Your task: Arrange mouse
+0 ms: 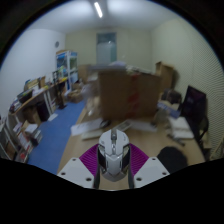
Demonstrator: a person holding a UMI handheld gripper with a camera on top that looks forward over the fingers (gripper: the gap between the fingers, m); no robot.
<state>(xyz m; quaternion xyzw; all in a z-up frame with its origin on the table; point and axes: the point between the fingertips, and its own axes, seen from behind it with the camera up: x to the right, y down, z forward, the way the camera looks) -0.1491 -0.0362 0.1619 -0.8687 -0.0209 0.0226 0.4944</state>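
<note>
A white and grey computer mouse (pixel 113 152) sits between my gripper's (pixel 113 163) two fingers, with the purple pads (pixel 90 158) pressed against both its sides. The gripper is shut on the mouse and holds it above a wooden table (pixel 85 138). The mouse points forward, away from the camera, its scroll wheel on top.
A black mouse mat (pixel 172 158) lies on the table to the right. A dark monitor (pixel 195 110) stands at the right. Large cardboard boxes (pixel 127 92) stand beyond the table. Cluttered desks (pixel 35 100) line the left wall, along a blue floor (pixel 55 128).
</note>
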